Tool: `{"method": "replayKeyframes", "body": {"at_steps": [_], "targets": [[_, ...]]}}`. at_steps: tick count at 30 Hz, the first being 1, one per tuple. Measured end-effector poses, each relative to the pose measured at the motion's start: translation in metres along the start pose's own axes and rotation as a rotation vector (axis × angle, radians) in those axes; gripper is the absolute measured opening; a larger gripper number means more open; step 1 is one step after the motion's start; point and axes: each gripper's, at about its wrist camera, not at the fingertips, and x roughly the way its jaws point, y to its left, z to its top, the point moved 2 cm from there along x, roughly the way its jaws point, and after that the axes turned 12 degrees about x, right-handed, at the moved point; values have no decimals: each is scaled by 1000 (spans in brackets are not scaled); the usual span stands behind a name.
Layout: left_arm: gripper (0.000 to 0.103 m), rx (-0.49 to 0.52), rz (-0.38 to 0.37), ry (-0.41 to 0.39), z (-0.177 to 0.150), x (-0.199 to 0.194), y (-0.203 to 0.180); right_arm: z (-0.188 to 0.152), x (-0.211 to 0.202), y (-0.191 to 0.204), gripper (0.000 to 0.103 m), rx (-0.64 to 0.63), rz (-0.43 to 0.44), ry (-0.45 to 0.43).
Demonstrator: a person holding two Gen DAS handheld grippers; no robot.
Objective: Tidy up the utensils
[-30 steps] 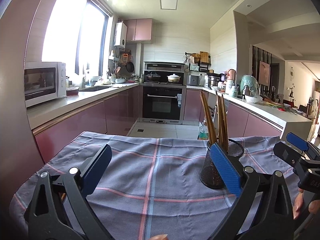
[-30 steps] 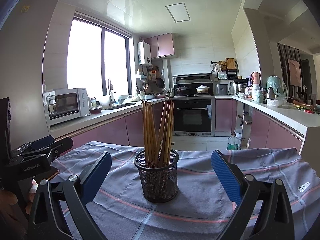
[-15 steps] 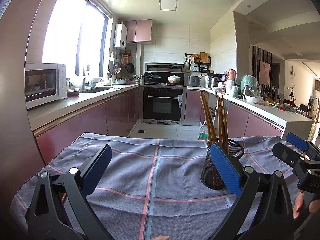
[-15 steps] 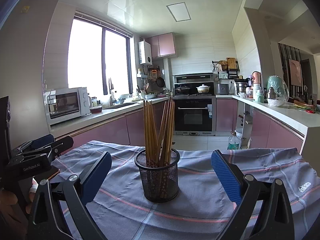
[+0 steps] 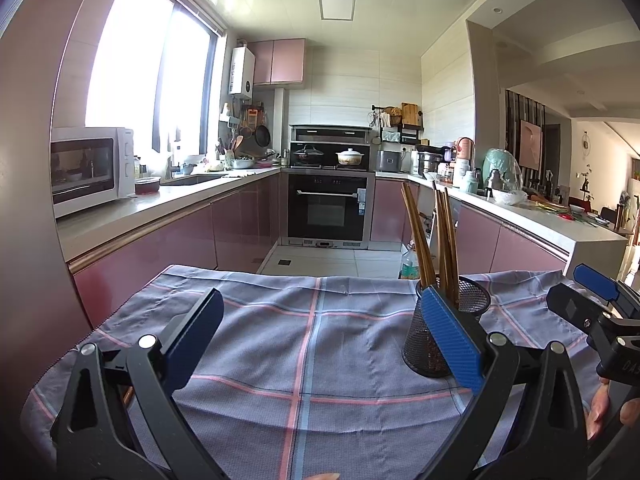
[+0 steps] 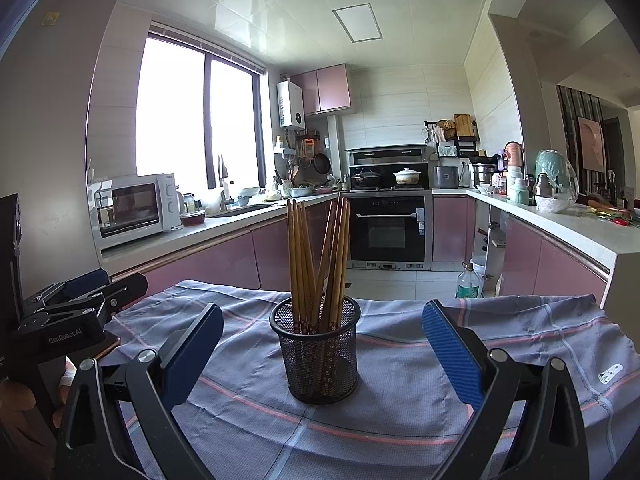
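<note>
A black mesh cup [image 6: 319, 354] stands upright on the blue plaid cloth [image 6: 400, 392] and holds several wooden chopsticks [image 6: 316, 264]. My right gripper [image 6: 320, 344] is open and empty, its jaws wide on either side of the cup, a little nearer than it. My left gripper [image 5: 320, 340] is open and empty, over bare cloth [image 5: 304, 340]. The cup [image 5: 428, 340] shows behind its right finger, chopsticks [image 5: 432, 240] rising above. Each gripper shows at the edge of the other's view: the right one [image 5: 596, 304], the left one [image 6: 76, 312].
The cloth-covered table ends just beyond the cup. Behind it is a kitchen floor with pink cabinets, an oven [image 6: 388, 232], a microwave [image 6: 136, 208] on the left counter and a cluttered right counter [image 6: 560, 208]. A plastic bottle [image 6: 468, 280] stands on the floor.
Almost nothing has changed. Both views have shifted very slightly; the cup, chopsticks and both open grippers stay as they were.
</note>
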Motion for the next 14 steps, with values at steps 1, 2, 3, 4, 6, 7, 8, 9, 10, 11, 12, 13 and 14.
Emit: {"method": "replayKeyframes", "body": {"at_steps": [1,2,3,4,6,7,8,9,10,11,12,13,14], "targets": [[97,0,3,0,0,0,0,0,0,0,96,0,0,1],[97,1,1,0,-1,1,0,0,1,0,96,-1,-1,3],[97,4,-6,2,-1,1,-1,-1,1,0,96,-1,-1,4],[97,7,-8,5,-2,2,-2,-1,1,0,96,-1,0,7],[97,6,-3,14,-4,4,-2,-2,1,0,96,-1,-2,12],[97,5,-4,23,-6,5,-2,-3,2,-1,96,0,-6,16],[97,0,-7,37,-8,8,-1,-3,4,-3,96,0,-8,22],[97,-4,-14,49,-9,11,-1,-4,5,-4,96,1,-11,27],[97,-9,-29,68,-12,15,1,-5,7,-6,96,1,-18,34],[97,-12,-34,85,-14,20,2,-6,9,-10,96,0,-28,45],[97,-13,-37,104,-17,24,3,-6,11,-14,96,1,-41,57],[97,-14,-39,119,-20,28,4,-7,15,-20,96,7,-59,82],[97,-14,-40,141,-23,34,6,-8,20,-29,96,18,-75,106]]}}
